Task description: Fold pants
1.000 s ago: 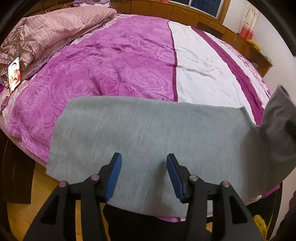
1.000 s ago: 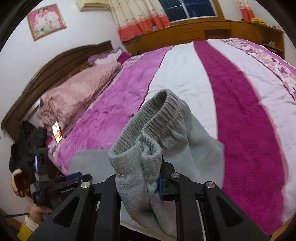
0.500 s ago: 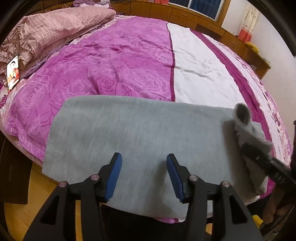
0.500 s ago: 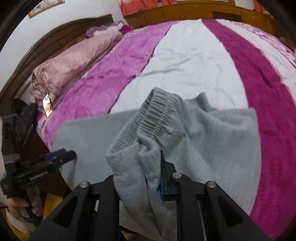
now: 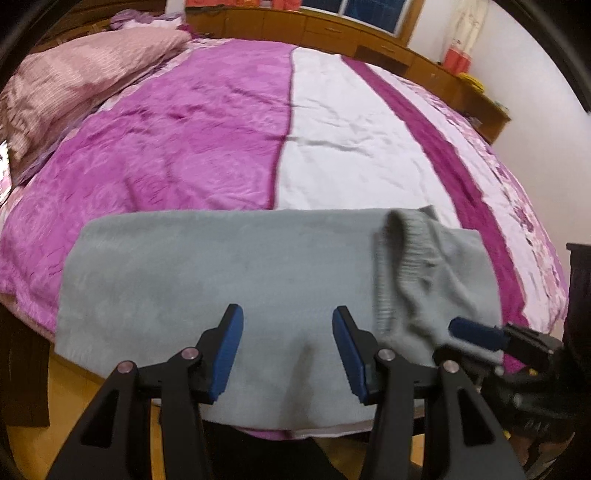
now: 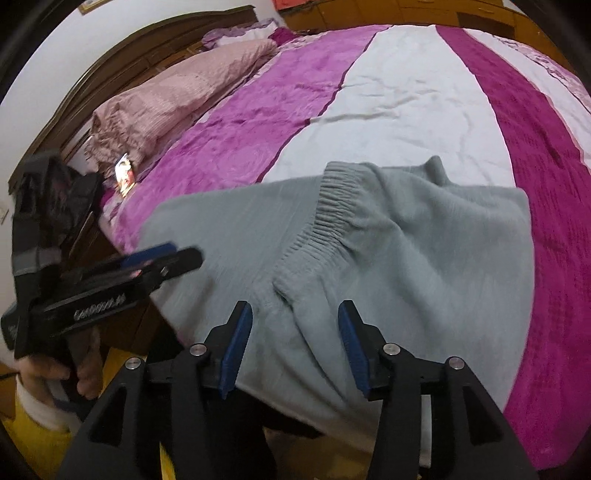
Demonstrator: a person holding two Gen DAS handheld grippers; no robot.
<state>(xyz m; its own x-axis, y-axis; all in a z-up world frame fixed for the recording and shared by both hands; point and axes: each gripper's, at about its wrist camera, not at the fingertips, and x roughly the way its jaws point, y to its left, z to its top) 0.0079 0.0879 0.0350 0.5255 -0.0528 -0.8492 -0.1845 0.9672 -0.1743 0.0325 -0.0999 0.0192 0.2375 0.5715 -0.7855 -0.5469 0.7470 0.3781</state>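
Note:
Grey pants lie flat along the near edge of the bed, with the ribbed waistband end folded over onto the legs. My left gripper hovers open above the middle of the pants, nothing between its blue pads. My right gripper is above the folded waistband end; its jaws are opening and the cloth lies below them, free of the pads. It also shows at the right edge of the left wrist view, right gripper. The left gripper appears at the left of the right wrist view.
The bed carries a purple, white and magenta striped cover. A pink folded quilt lies by the wooden headboard. A small photo card sits near it. Wooden cabinets line the far wall.
My right gripper came down and laid the waistband end onto the pants, then opened and let it go. The left gripper drifted slightly, still open.

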